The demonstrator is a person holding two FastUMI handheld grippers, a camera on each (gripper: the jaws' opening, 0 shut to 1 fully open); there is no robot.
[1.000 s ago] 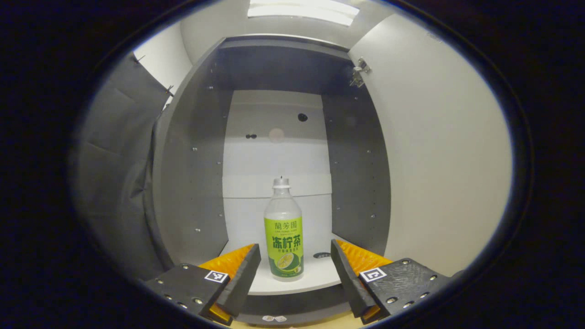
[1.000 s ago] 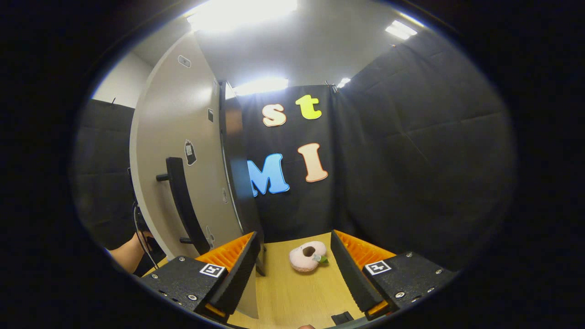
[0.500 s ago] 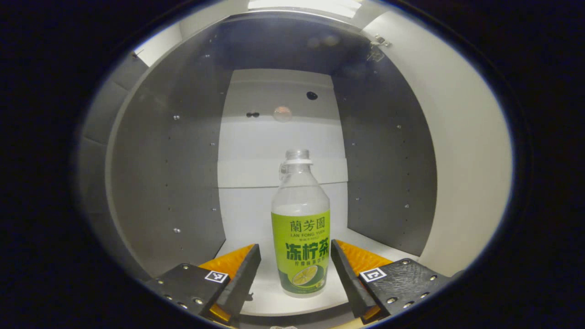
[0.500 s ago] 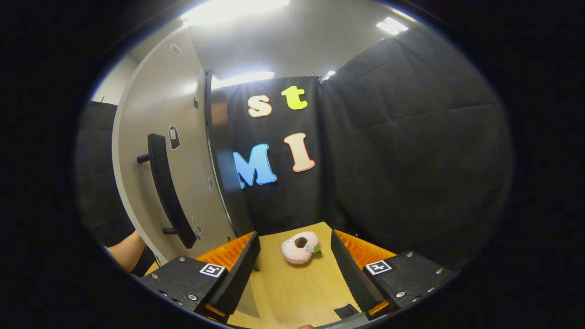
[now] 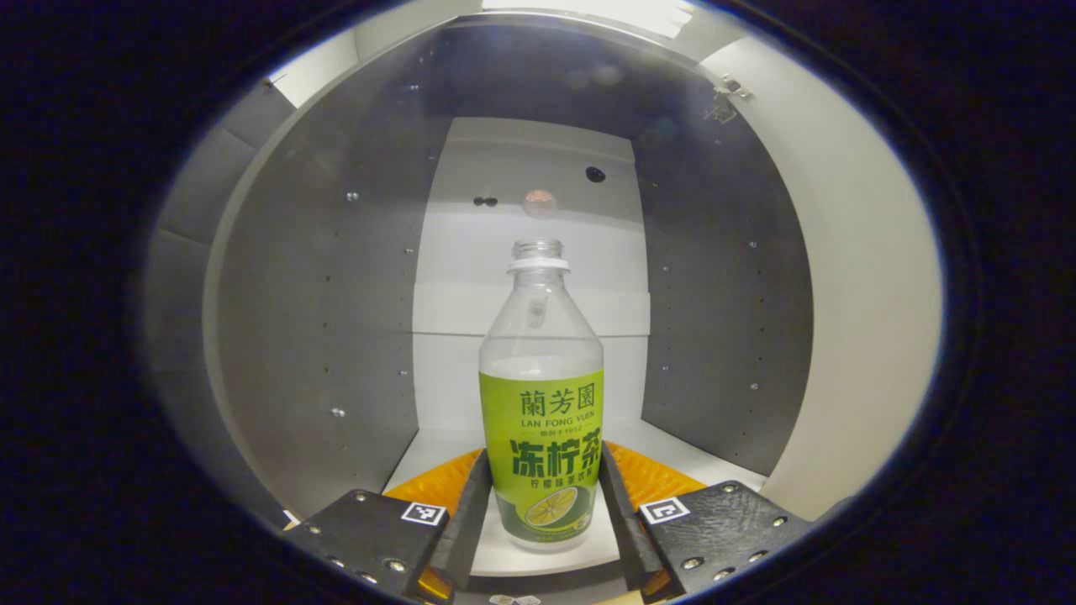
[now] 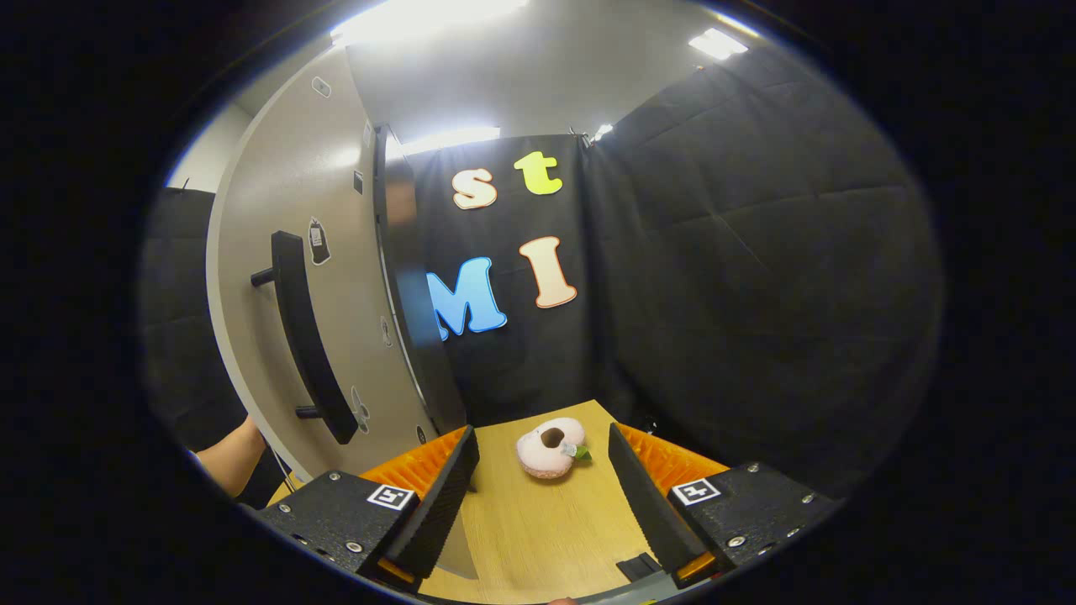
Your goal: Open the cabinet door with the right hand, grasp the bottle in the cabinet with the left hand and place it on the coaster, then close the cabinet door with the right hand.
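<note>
One of the three steps is done, judging by how things lie: the cabinet door [image 6: 328, 277] stands swung open, its dark handle [image 6: 307, 336] facing the right gripper view at about 9 o'clock. The second step is under way and the third, closing the door, is not yet begun.

Largest container, the cabinet [image 5: 336, 277]: grey side walls, pale back panel, white shelf floor. It holds a single item, the bottle [image 5: 542, 395], upright at about 6 o'clock in the left gripper view. No other contents are visible inside.

Next, the bottle: clear plastic, green label, cap absent, neck open. It appears empty; no liquid level can be made out above the label.

The left gripper [image 5: 542, 512] has its fingers closed in against the labelled lower body of the bottle, one on either side, apparently grasping it. The bottle's base seems to rest on the shelf, so lifting is judged outstanding.

The right gripper [image 6: 542, 504] is released and holds nothing, its fingers spread above the desk [image 6: 538, 529].

Smallest, the coaster [image 6: 551, 448]: a pink, peach-shaped pad at 12 o'clock ahead of the right fingers, bare.
</note>
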